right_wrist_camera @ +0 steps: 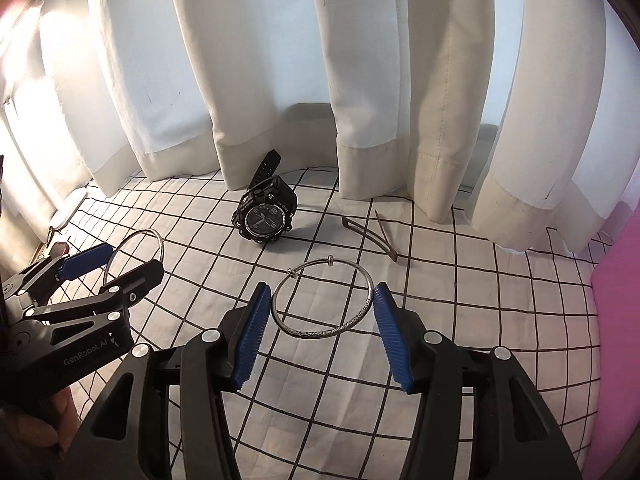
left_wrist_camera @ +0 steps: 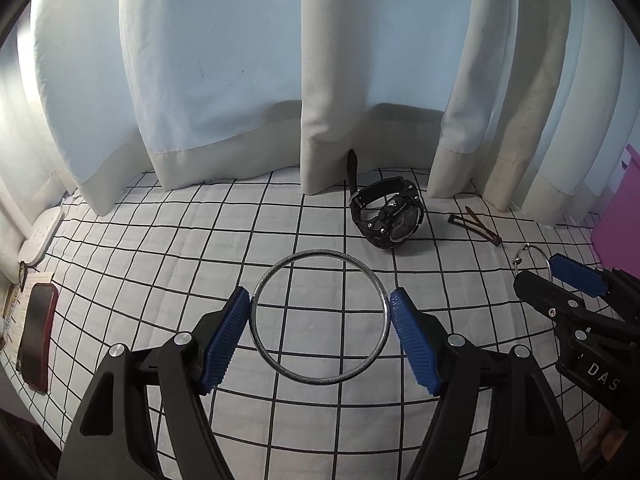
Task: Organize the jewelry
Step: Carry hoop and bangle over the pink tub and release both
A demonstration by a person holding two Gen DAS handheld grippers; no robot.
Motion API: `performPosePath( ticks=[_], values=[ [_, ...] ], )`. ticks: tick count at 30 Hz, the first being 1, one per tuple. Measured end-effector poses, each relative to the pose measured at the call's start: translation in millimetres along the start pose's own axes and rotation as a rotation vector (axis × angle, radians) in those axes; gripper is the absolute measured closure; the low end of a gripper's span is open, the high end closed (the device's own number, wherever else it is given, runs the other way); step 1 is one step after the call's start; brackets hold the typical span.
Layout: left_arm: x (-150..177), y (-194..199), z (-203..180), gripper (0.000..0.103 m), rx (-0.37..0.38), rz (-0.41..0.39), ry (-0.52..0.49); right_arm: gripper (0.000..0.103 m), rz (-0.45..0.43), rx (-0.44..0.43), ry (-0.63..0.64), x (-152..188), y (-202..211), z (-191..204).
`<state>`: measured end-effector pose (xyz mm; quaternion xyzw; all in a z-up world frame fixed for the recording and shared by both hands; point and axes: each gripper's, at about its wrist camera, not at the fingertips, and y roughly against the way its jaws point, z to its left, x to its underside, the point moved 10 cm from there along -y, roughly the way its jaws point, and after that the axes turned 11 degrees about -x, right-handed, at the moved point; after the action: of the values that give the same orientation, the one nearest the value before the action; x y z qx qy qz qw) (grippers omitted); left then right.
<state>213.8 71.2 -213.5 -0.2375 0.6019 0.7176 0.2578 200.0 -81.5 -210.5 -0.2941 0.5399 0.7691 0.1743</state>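
My left gripper (left_wrist_camera: 320, 308) is shut on a large plain silver bangle (left_wrist_camera: 320, 254), with a blue pad pressing each side of the ring. My right gripper (right_wrist_camera: 322, 294) is shut on a thinner silver bangle (right_wrist_camera: 320, 334) that carries two small beads on its far rim. Both rings lie flat between the jaws, above the checked sheet (right_wrist_camera: 460, 280). The right wrist view shows the left gripper (right_wrist_camera: 132, 260) and its bangle (right_wrist_camera: 140, 233) at the left. In the left wrist view the right gripper (left_wrist_camera: 560, 276) is at the right.
A black sport watch (left_wrist_camera: 386, 216) (right_wrist_camera: 264, 216) lies on the sheet by the curtain hem. A brown hair clip (left_wrist_camera: 476, 226) (right_wrist_camera: 372, 236) is to its right. A pink box (left_wrist_camera: 620, 216) (right_wrist_camera: 616, 320) stands at the right edge. A red phone (left_wrist_camera: 38, 336) and a white device (left_wrist_camera: 40, 236) lie at the left.
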Motion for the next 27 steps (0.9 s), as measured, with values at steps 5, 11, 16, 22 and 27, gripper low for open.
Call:
performPosePath(
  ticks=[5, 11, 16, 22, 27],
  values=[
    [-16.4, 29.7, -7.6, 0.033, 0.039, -0.034, -0.026, 0.051, -0.041, 0.015, -0.017, -16.2, 35.6, -0.2],
    [-41.0, 71.0, -22.2, 0.033, 0.089, -0.108, -0.075, 0.051, -0.092, 0.056, -0.018, -29.8, 81.8, 2.3],
    [-57.8, 107.7, -44.7, 0.033, 0.147, -0.175, -0.129, 0.051, -0.151, 0.099, -0.043, -36.3, 123.9, -7.1],
    [-75.4, 146.1, -91.6, 0.033, 0.235, -0.238, -0.194, 0.051, -0.232, 0.174, -0.094, -35.8, 185.8, -38.4],
    [-82.6, 182.5, -150.4, 0.033, 0.336, -0.269, -0.245, 0.051, -0.294, 0.236, -0.158, -24.8, 243.3, -78.8]
  ],
)
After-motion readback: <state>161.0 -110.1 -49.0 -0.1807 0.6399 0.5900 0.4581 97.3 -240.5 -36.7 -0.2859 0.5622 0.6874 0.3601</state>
